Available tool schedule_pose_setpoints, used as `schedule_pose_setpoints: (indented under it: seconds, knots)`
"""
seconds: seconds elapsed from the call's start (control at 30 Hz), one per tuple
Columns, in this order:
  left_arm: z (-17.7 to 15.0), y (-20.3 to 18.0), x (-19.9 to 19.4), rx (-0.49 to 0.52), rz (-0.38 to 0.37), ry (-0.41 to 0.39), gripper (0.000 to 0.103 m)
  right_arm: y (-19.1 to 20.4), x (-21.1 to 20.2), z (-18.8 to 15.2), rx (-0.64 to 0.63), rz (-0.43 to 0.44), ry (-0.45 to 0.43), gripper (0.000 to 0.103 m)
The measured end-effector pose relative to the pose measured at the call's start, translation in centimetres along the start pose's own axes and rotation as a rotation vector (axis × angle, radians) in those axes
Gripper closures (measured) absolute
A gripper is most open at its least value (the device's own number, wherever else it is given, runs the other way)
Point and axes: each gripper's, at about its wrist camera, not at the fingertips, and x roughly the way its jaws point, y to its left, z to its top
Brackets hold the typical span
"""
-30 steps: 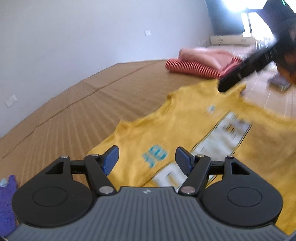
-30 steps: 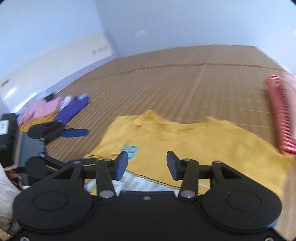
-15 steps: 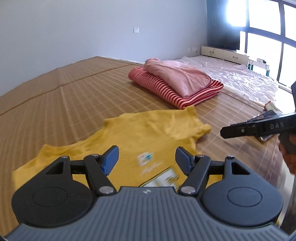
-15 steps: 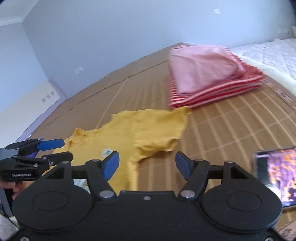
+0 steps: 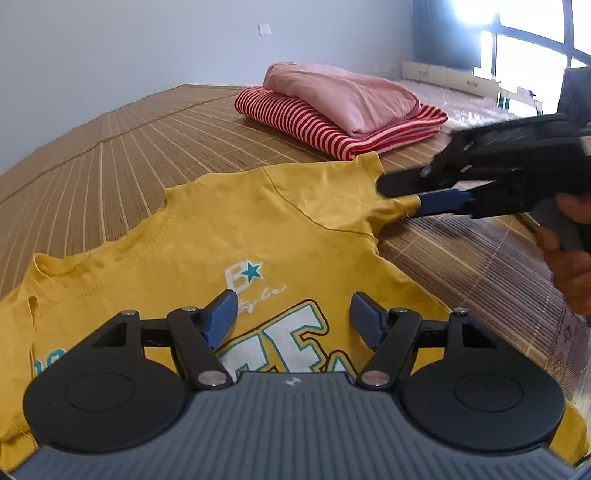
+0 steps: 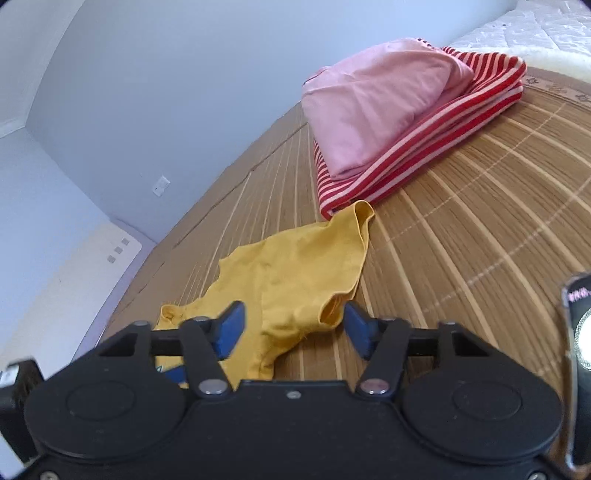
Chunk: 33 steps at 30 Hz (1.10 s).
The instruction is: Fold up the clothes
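left claw (image 5: 291, 314) open, above yellow T-shirt (image 5: 229, 236) | right claw (image 6: 293, 328) open, sleeve edge (image 6: 325, 314) between fingers, not pinched | striped/pink folded stack (image 5: 332, 107) just beyond, on bamboo mat (image 5: 110, 155)

A woven bamboo mat (image 5: 110, 155) with pale stripes covers the lower half of both views. A grey-blue painted wall (image 5: 110, 55) fills the upper left, carrying a white socket plate (image 5: 264, 28). A bright window (image 5: 532, 40) glares at upper right, a white quilted mattress (image 6: 550, 26) below it.
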Motion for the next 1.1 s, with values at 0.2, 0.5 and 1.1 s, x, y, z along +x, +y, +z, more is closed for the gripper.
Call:
schedule_pose_setpoints:
  seconds: [0.2, 0.5, 1.1]
  knots:
    - [-0.7, 0.2, -0.3, 0.009, -0.015, -0.026, 0.030, 0.4, 1.8, 0.6, -0.036, -0.059, 0.006, 0.090]
    - [-1.6, 3.6, -3.8, -0.154, -0.095, -0.114, 0.030, 8.9, 3.5, 0.4, -0.435, -0.026, 0.041, 0.094]
    - [-3.0, 7.6, -5.1, -0.266, -0.053, -0.078, 0.030, 7.8, 1.5, -1.6, -0.407, 0.174, 0.152, 0.039]
